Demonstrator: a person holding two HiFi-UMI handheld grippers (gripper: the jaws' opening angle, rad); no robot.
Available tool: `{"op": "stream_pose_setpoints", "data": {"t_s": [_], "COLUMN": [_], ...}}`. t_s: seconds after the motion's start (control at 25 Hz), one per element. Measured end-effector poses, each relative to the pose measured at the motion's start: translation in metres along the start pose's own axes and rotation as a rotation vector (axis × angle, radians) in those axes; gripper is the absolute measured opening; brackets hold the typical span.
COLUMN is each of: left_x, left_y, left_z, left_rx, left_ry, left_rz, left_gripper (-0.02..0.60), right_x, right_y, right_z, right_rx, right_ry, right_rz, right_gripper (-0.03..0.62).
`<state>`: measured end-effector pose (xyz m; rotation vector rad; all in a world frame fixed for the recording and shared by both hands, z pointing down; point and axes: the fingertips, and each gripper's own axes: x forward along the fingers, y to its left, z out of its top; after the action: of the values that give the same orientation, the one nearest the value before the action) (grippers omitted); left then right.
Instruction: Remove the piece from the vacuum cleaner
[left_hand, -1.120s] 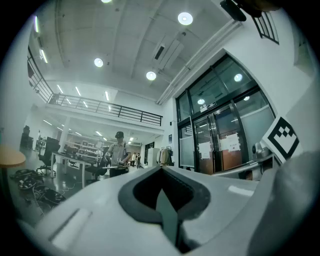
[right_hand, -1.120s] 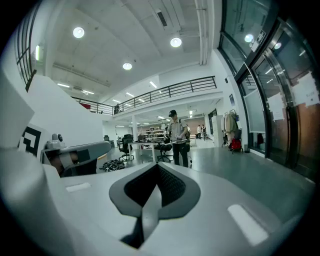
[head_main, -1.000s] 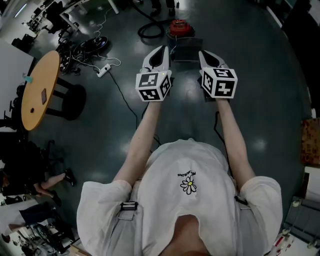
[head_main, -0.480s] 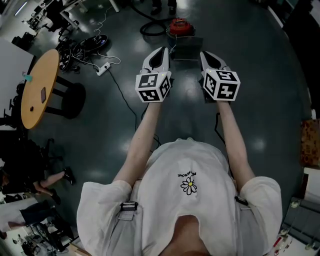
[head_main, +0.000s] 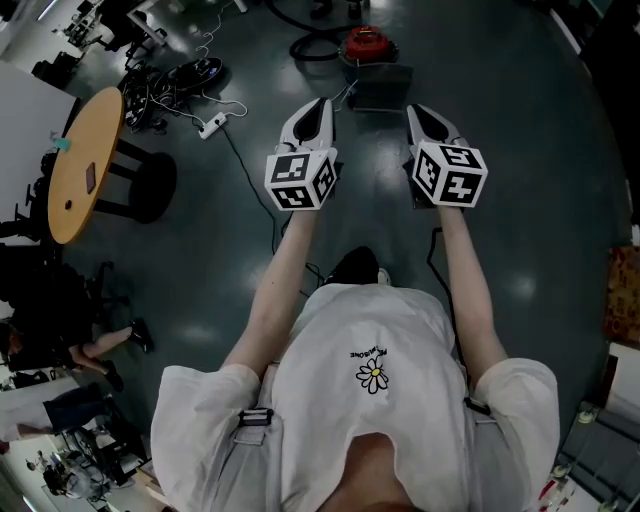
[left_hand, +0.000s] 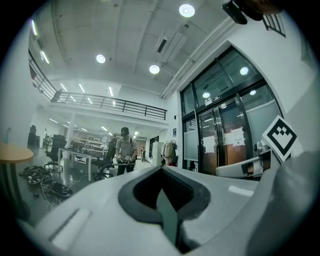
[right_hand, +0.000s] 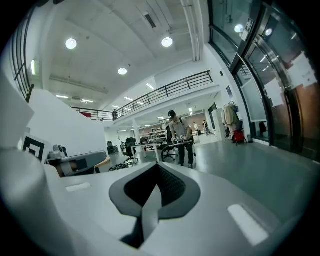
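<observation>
Both grippers hang short of the vacuum cleaner (head_main: 365, 45), which sits on the floor (head_main: 540, 200) ahead of them, a coiled hose (head_main: 312, 46) beside its red top and a dark box (head_main: 380, 88) on its near side. The left gripper (head_main: 322, 104) and the right gripper (head_main: 416, 110) each have their fingers pressed together on nothing. Which piece comes off cannot be made out. Reaching in with fingers closed would likely just shove the vacuum cleaner along the glossy floor, and a one-sided pull could drag the whole body or snag the hose instead of freeing the piece.
</observation>
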<state>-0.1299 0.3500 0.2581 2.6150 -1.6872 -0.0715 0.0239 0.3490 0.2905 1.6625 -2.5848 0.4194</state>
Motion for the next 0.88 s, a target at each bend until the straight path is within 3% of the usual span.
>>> {"op": "stream_pose_setpoints", "data": {"t_s": [0.16, 0.32, 0.52, 0.88], "left_x": [-0.007, 0.002, 0.023, 0.132], "left_y": [0.008, 0.016, 0.036, 0.055], "left_z": [-0.011, -0.014, -0.021, -0.035], "left_rx": [-0.001, -0.005, -0.038, -0.039], "left_ry": [0.028, 0.003, 0.012, 0.010], "left_rz": [0.036, 0.059, 0.046, -0.017], "left_gripper": [0.000, 0.000, 0.000, 0.000], "right_x": [0.002, 0.017, 0.039, 0.120], "right_y": [-0.002, -0.018, -0.028, -0.088], "right_z": [-0.016, -0.034, -0.027, -0.013], "right_rx": [0.036, 0.042, 0.058, 0.017], "right_ry": [0.018, 0.050, 0.038, 0.064], "right_rz": [-0.007, -0.054, -0.084, -0.134], "right_gripper": [0.026, 0.026, 0.026, 0.026]}}
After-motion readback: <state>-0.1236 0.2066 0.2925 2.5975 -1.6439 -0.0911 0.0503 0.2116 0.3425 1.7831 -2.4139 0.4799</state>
